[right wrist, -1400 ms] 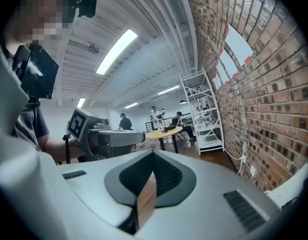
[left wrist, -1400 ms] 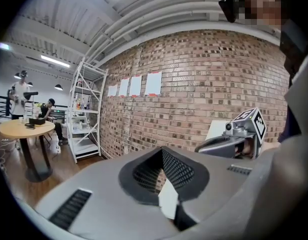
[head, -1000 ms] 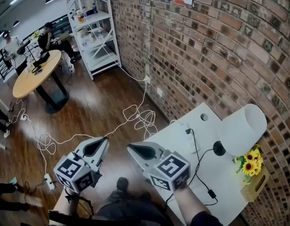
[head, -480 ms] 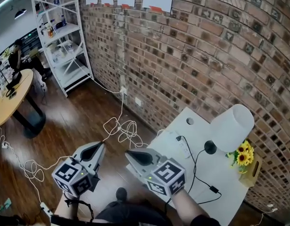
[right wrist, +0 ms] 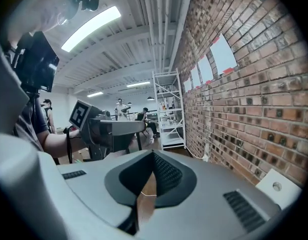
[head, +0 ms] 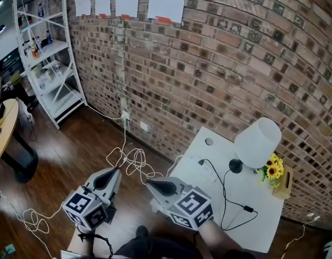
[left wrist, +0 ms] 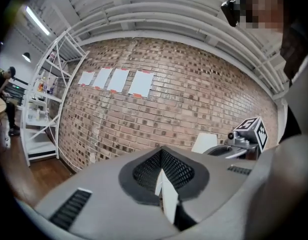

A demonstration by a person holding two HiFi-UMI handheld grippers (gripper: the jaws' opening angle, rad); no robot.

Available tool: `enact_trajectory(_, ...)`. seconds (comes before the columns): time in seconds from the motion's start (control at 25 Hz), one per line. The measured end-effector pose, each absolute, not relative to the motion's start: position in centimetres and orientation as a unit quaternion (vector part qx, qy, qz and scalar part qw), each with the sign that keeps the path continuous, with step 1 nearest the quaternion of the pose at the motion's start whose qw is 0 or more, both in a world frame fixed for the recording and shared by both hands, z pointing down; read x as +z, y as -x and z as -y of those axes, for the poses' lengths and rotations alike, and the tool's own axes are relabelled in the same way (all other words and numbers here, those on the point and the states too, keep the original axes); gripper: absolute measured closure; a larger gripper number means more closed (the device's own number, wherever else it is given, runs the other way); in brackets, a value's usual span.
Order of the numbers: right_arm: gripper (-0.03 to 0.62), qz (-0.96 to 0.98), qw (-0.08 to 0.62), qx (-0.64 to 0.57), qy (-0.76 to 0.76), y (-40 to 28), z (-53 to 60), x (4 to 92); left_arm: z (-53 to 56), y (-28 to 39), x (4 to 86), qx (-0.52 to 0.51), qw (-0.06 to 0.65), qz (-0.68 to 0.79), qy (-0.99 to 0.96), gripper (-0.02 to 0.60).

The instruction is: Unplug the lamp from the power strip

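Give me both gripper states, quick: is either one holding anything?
Left gripper: closed, holding nothing.
Right gripper: closed, holding nothing.

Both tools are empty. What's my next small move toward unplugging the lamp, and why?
Probably carry the right tool toward the black plug on the power strip, opening it on the way: it is shut and short of the table.

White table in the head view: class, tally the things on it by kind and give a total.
Lamp: 1
Power strip: 1
Sunflower bunch: 1
Tan box: 1
Total: 4
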State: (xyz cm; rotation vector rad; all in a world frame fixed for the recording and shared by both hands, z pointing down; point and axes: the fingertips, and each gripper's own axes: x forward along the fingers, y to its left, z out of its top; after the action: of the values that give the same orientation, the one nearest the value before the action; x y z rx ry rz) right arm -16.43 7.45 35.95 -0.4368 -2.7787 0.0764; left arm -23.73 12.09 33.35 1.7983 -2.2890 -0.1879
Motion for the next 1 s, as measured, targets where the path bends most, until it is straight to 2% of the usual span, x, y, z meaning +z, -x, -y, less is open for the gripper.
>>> enact_trajectory(0.2, 0.606, 0.982, 0.161, 0.028, 0.091, 16.6, -5.9, 36.4, -10.6, 24.9, 31.7, -0.100, 0.084, 0.751, -0.648, 0.561)
enact_trajectory(0.52, 0.606, 0.984, 0.167, 0.056, -0.009, 13.5, -0.7, 38.0, -4.3, 23.5, 33.0, -0.066, 0.096, 0.702, -0.703, 0.561)
enact_trajectory(0.88, 0.606, 0.980, 0.182, 0.072, -0.035, 11.3, 5.2, 40.2, 3.4, 21.4, 33.2, -0.038, 0.090, 0.674, -0.733, 0.561)
enact_trajectory(1.0, 0.606, 0.979, 0.182, 0.085, -0.045, 11.0, 7.3, 41.1, 5.5, 20.8, 34.3, 0.014, 0.092, 0.665, -0.741, 0.561)
